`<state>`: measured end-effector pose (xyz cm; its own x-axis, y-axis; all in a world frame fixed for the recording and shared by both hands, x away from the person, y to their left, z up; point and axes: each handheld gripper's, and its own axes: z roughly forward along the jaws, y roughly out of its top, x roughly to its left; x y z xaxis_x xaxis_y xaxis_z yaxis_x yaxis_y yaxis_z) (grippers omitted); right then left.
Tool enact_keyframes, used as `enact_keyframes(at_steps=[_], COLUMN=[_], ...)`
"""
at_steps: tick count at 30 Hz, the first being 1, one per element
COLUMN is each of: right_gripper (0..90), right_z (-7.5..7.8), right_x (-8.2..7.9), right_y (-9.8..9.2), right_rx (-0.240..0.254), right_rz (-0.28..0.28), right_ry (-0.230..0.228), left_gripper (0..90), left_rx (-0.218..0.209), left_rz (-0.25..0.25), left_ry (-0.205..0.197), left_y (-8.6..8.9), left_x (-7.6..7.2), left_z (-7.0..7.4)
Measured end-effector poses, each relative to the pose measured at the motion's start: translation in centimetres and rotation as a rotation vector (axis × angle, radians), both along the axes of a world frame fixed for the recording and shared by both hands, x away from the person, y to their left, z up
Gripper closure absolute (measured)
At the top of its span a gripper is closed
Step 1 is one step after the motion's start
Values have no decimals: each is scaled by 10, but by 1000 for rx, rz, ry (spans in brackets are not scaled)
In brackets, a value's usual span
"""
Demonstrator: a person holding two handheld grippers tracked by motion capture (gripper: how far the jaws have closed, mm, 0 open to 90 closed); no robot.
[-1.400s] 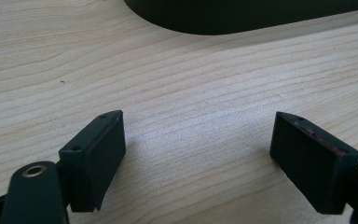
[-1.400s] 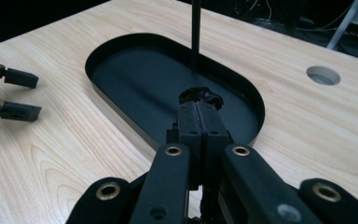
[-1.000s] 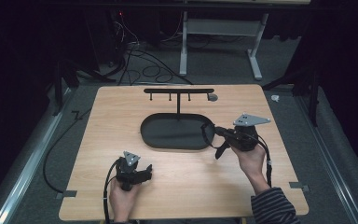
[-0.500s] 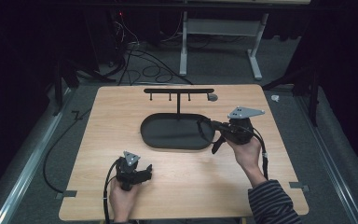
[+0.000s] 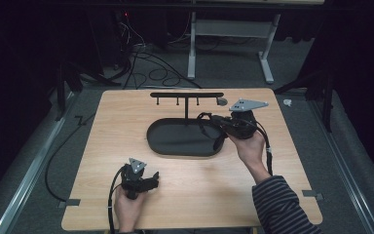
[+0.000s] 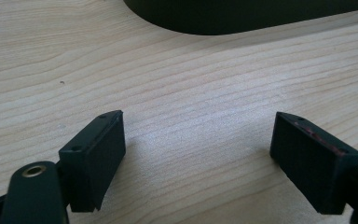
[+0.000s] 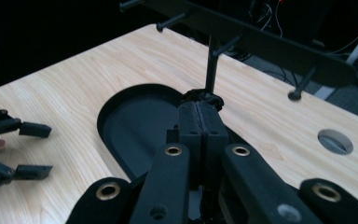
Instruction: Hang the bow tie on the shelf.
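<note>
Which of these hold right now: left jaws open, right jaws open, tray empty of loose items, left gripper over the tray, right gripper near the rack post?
1. The left gripper has its jaws open. True.
2. The right gripper has its jaws open. False: they are shut, pinching something small and dark.
3. The tray holds loose items. False: its floor looks bare.
4. The left gripper is over the tray. False: it is over bare table, nearer the person.
5. The right gripper is close to the rack post. True.

A black oval tray is laid flat at the middle of the table. Behind it, a black rack with short pegs is stood upright. A small black thing, too dark to be told, is pinched over the tray by the right gripper.
</note>
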<state>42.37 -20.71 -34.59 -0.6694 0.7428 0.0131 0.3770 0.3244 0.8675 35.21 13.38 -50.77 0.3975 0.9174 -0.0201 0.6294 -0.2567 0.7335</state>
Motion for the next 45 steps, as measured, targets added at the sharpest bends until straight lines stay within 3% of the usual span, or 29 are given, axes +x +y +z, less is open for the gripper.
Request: enact_keyframes(at_steps=[16, 23, 34, 45], right_gripper=[900, 900, 900, 900], right_z=[16, 17, 4, -9], right_x=[18, 29, 47, 58], right_y=[16, 16, 18, 25], right_rx=[34, 48, 2, -52], right_rz=[0, -32, -113, -153], right_ry=[-16, -11, 16, 32], left_gripper=[183, 183, 180, 180], left_rx=[0, 2, 5, 4], left_rz=[-1, -1, -3, -2], left_ry=[0, 0, 0, 1], left_y=[0, 0, 0, 0], left_x=[0, 0, 0, 0], left_z=[0, 0, 0, 0])
